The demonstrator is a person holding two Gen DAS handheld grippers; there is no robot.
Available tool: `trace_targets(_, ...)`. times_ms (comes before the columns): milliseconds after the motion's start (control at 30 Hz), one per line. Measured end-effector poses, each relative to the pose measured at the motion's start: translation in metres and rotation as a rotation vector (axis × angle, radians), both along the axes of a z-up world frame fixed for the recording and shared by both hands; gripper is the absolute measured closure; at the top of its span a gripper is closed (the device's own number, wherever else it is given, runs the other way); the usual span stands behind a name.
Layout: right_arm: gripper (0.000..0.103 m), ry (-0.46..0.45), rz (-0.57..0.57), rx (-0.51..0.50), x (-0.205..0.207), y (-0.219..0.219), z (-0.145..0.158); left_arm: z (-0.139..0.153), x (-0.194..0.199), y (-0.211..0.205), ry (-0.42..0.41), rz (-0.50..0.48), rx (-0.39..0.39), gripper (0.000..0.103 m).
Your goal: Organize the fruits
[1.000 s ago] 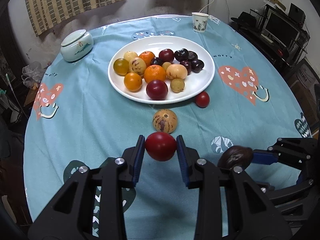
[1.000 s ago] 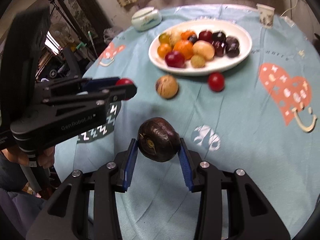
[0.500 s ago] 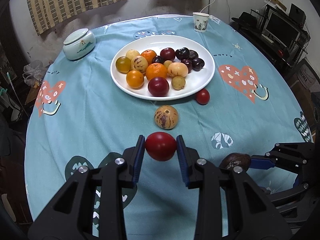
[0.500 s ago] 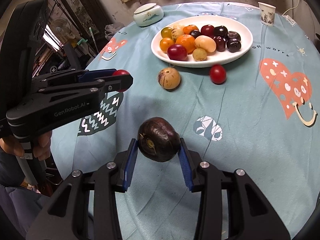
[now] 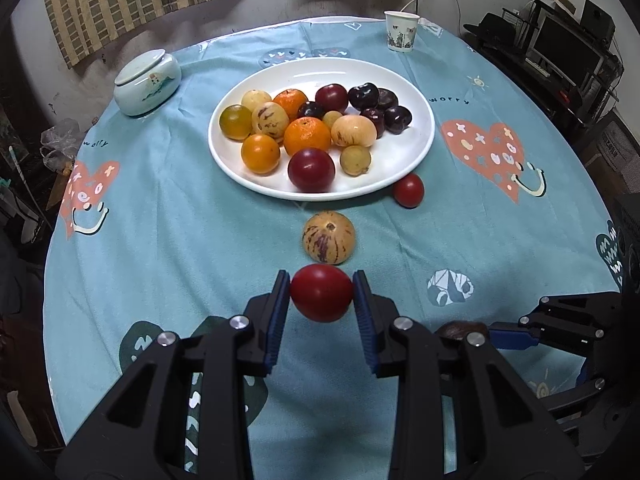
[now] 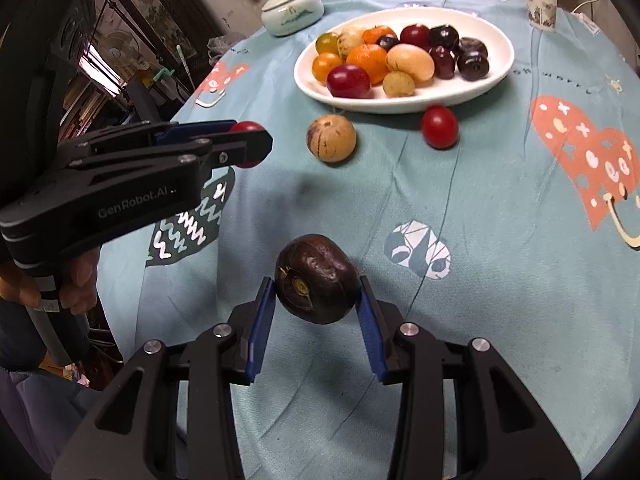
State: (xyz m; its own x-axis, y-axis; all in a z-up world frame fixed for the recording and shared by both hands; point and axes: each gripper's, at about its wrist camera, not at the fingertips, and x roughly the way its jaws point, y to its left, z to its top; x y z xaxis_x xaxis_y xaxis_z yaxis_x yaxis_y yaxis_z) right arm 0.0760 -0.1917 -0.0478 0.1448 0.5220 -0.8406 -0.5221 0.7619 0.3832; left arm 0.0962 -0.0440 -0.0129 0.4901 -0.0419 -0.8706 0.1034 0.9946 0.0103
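1. The round table [image 5: 160,240] under its blue patterned cloth fills the view ahead of both your tongs, and each pair hangs above it, tipped downward.
2. The white plate [image 5: 416,136] sits well ahead of both sets of tips, heaped with oranges, yellow streaked fruits and dark plums.
3. Your left gripper [image 5: 321,294] is clenched on a red tomato [image 5: 321,292]: both blue pads press its sides, and it hangs clear of the cloth.
4. Your right gripper [image 6: 318,294] is clenched on a dark brown wrinkled fruit [image 6: 318,278], held the same way, above the cloth. From your left tongs it shows only as a sliver low to the right.
5. The lidded ceramic jar [image 5: 147,82] stands far ahead and to the left of your left tips, beside the plate.
6. The paper cup [image 5: 401,31] stands farthest off, beyond the plate and to the right.
7. A streaked yellow melon-like fruit [image 5: 329,237] lies on the cloth just ahead of your left tips, between them and the plate.
8. A small loose tomato [image 5: 408,190] lies on the cloth ahead and to the right, just beside the plate's near rim.
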Motion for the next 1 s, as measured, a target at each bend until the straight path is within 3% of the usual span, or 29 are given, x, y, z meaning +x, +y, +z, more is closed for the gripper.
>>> trace_targets(533, 0.062, -0.033, -0.016, 0.02, 0.044, -0.005, 0.012, 0.001, 0.034, -0.008, -0.01, -0.018, 0.005, 0.07)
trace_targets(900, 0.061, 0.045, 0.024, 0.01, 0.026, 0.001, -0.009, -0.019, 0.024, 0.001, 0.065, 0.008, 0.008, 0.07)
trace_targets(1000, 0.061, 0.044, 0.027, 0.011, 0.026, 0.002, -0.008, -0.015, 0.025, 0.0, 0.053, 0.002, 0.006, 0.07)
